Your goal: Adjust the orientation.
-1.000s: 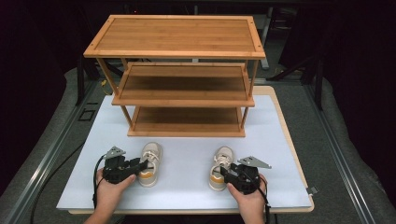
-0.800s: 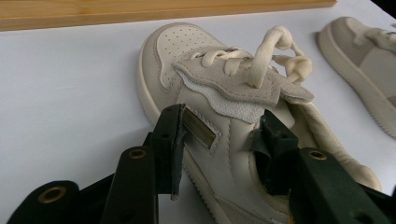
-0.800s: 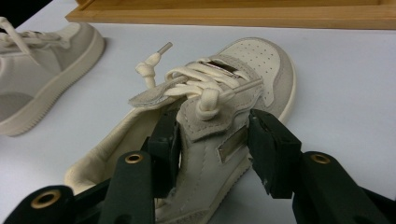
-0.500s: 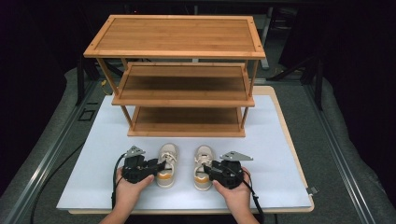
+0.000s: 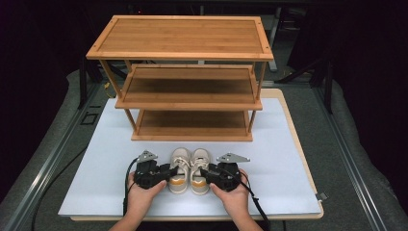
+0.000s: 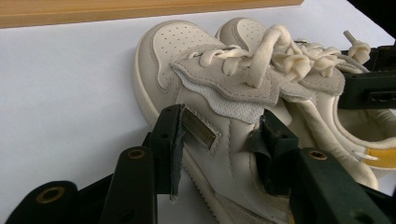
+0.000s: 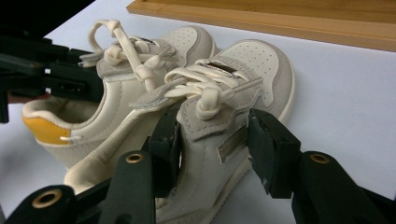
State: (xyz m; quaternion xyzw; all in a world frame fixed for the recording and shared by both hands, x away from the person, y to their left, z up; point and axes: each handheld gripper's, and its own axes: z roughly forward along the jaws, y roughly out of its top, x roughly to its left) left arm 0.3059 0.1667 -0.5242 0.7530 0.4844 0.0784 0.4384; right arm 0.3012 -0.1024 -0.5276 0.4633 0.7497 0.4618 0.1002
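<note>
Now both cream sneakers (image 5: 189,169) with grey suede and orange heels sit clamped in the jaws.

A recording lab: dark surroundings and metal rails (image 5: 43,166) flank the white surface (image 5: 288,159) bearing a wooden rack (image 5: 185,77).
</note>
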